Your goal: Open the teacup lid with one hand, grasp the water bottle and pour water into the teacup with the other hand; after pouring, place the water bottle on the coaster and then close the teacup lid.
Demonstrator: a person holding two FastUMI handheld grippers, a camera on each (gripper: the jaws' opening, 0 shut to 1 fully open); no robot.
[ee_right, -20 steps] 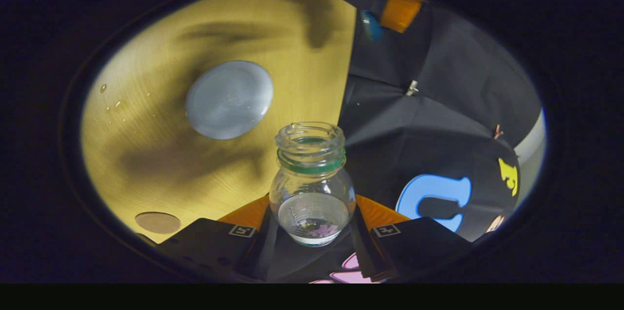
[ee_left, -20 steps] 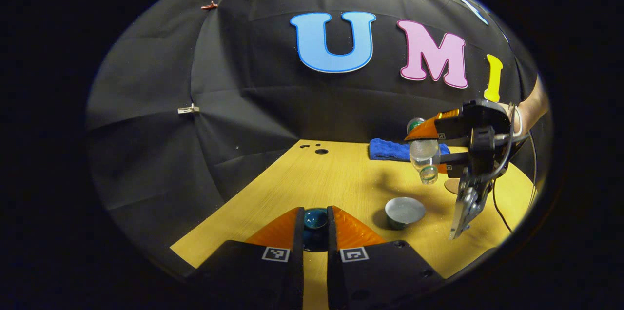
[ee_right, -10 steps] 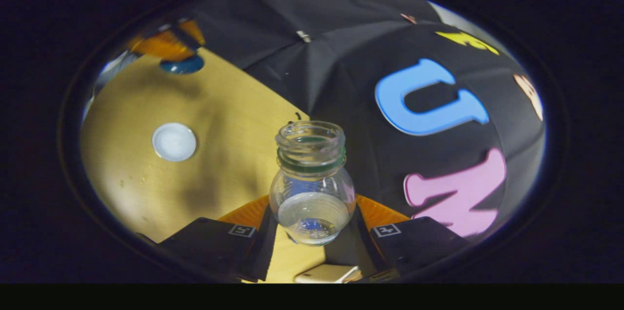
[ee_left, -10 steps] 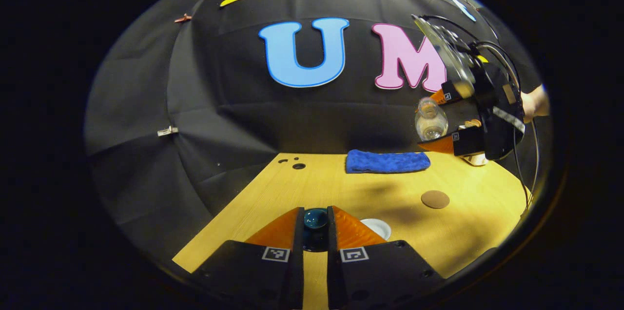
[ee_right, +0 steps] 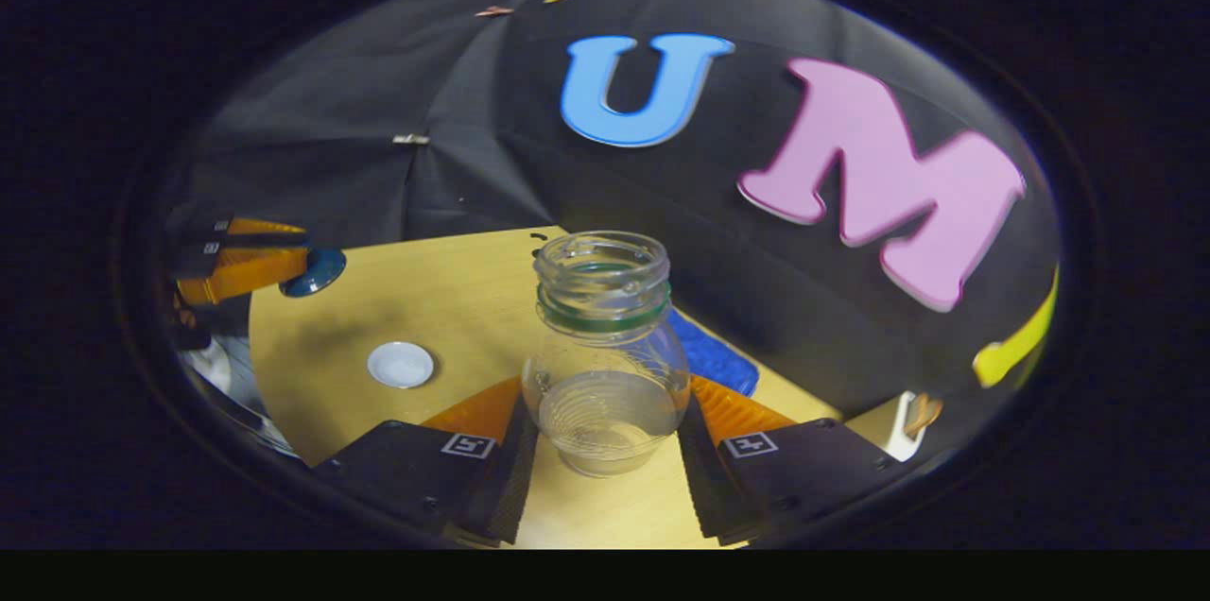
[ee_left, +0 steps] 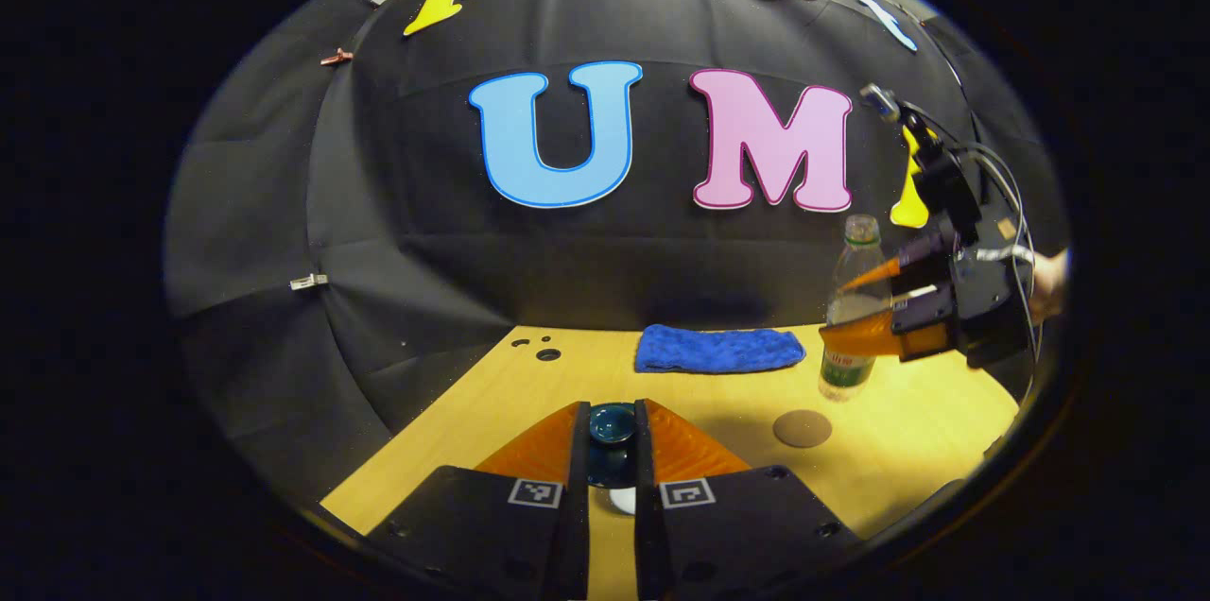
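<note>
Clear plastic water bottle point(ee_right: 605, 355), nearly empty and uncapped, was clamped at mid-body by the right gripper point(ee_right: 605, 436), above the coaster point(ee_left: 802, 428). Likely light and crushable. The left gripper point(ee_left: 612, 450) pinched the teacup lid point(ee_left: 612, 424).

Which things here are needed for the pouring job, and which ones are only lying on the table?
Needed:
- bottle, upright in the right gripper
- lid, held in the left gripper
- teacup, open on the table
- coaster, bare

Only lying there:
- blue cloth near the wall
- white object at the table's edge; I cannot tell what it is
</note>
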